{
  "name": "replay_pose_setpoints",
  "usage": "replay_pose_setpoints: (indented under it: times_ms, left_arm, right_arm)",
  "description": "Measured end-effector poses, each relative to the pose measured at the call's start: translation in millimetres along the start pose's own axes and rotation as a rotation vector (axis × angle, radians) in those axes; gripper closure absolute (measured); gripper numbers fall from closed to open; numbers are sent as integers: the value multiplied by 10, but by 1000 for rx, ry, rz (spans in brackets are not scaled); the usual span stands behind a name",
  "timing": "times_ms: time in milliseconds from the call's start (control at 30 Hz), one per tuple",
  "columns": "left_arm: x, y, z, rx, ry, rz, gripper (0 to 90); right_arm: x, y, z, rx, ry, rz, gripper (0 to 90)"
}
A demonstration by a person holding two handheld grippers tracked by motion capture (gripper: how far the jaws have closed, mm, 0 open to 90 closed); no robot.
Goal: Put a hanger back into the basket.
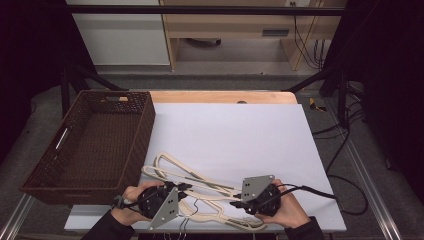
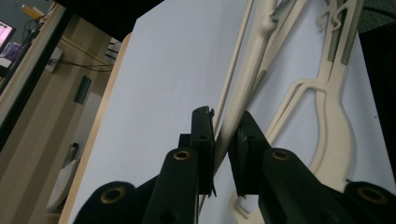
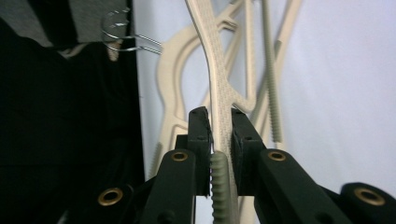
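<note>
Hangers [image 1: 200,187]: I have my left gripper [image 2: 223,140] and right gripper [image 3: 220,135] each clamped on a cream arm, probably to separate the tangle on the surface [image 1: 240,135].

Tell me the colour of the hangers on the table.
Cream hangers with grey-green ribbed grips, best seen in the left gripper view.

Cream plastic hangers [image 1: 200,187], several overlapped in a loose pile, lying flat on the white sheet [image 1: 235,135] near its front edge, left of centre; wire hooks [image 3: 123,32] toward the front.
</note>
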State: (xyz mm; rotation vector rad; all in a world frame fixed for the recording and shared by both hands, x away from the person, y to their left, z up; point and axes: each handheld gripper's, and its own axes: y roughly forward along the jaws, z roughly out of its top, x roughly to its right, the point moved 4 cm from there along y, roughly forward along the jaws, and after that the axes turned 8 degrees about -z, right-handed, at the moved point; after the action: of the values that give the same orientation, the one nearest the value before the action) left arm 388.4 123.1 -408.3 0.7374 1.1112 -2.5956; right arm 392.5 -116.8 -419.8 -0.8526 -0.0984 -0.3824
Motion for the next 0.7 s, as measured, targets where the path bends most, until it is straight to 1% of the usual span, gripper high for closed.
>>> replay_pose_setpoints:
  times_ms: [33,67,133,167,200,233,300,333,367,400,433,467,500,533,567,600,633,700]
  left_arm:
    - [2,1,4,0,-3,-2,818]
    - [-5,-2,11,-1,-2,-6,826]
    - [-10,-3,28,20,-35,-28,829]
    - [-15,-6,33,17,-28,-27,833]
    - [-16,6,42,4,-24,-25,839]
    - [-13,18,48,-7,-21,-23,846]
    - [-13,42,64,-9,-46,-41,852]
    - [-14,50,81,5,-69,-49,853]
    - [-14,51,89,3,-77,-53,855]
    - [-22,53,100,-9,-90,-53,857]
    - [-32,50,105,-12,-101,-53,858]
    - [-56,32,108,-23,-120,-57,860]
    - [-79,12,104,-38,-121,-54,861]
    - [-107,-9,104,-41,-139,-51,861]
    - [-121,-19,106,-36,-163,-46,861]
    - [-147,-37,107,-38,-187,-47,861]
    - [-157,-42,110,-35,-203,-39,861]
    - [-189,-64,117,-31,-241,-29,861]
  right_arm:
    - [19,9,-9,-2,-4,-35,820]
    - [31,9,-15,-1,-6,-49,827]
    - [71,7,-34,24,-1,-80,819]
    - [97,-7,-44,46,11,-91,805]
    - [111,-18,-46,55,16,-96,790]
    - [137,-35,-45,76,19,-123,751]
    - [186,-66,-38,120,18,-170,687]
    - [198,-80,-41,121,32,-174,655]
    - [219,-97,-40,133,45,-190,605]
    - [232,-108,-37,149,40,-201,557]
    - [252,-134,-32,175,57,-223,499]
    - [270,-155,-27,194,71,-234,479]
    - [304,-202,-23,228,88,-258,469]
    - [321,-234,-21,251,100,-262,432]
    - [348,-291,-17,286,133,-279,364]
    - [371,-334,-17,309,154,-290,336]
    - [400,-384,-23,321,186,-300,305]
    - [436,-446,-43,342,222,-316,312]
